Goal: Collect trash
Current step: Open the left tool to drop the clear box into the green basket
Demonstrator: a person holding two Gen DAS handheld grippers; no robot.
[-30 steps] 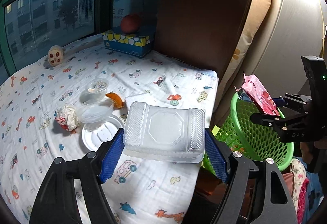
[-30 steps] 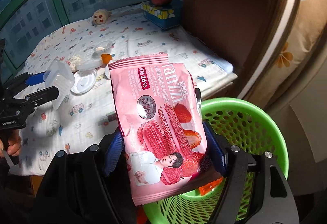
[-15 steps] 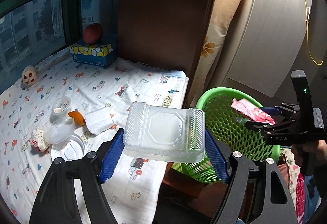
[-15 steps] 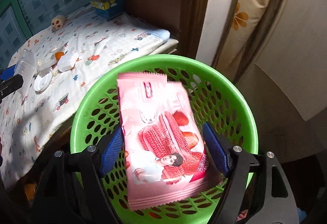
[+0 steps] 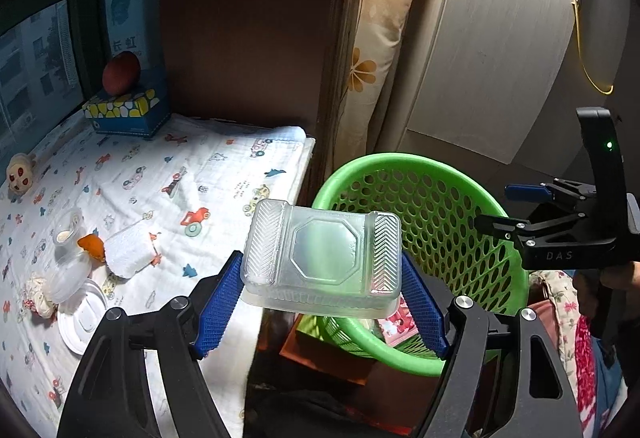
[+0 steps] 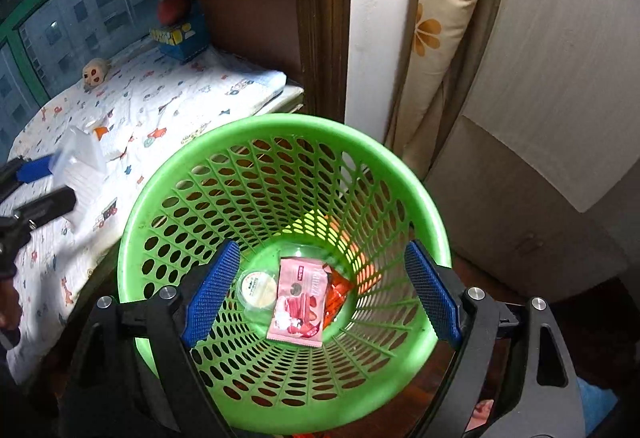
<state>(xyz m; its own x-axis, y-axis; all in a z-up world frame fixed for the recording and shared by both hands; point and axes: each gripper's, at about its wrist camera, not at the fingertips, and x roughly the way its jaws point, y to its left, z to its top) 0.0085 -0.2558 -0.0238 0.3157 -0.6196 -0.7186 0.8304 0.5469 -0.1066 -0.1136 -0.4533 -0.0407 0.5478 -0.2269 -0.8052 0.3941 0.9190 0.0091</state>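
Left wrist view: clear ribbed plastic food container [image 5: 323,258], clamped between the blue fingers [image 5: 218,308] of the left gripper [image 5: 322,308], held beside the round green perforated plastic basket [image 5: 472,198]. Pink strawberry snack wrapper [image 6: 299,303] lies flat on the basket floor beside a round foil lid [image 6: 258,288]. Right gripper [image 6: 320,290]: fingers spread wide, holding nothing, above the basket. Cartoon-printed white bedsheet [image 5: 160,174] carries cups and lids.

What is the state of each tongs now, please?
Left tongs: closed on the clear plastic container.
Right tongs: open, holding nothing, above the green basket.
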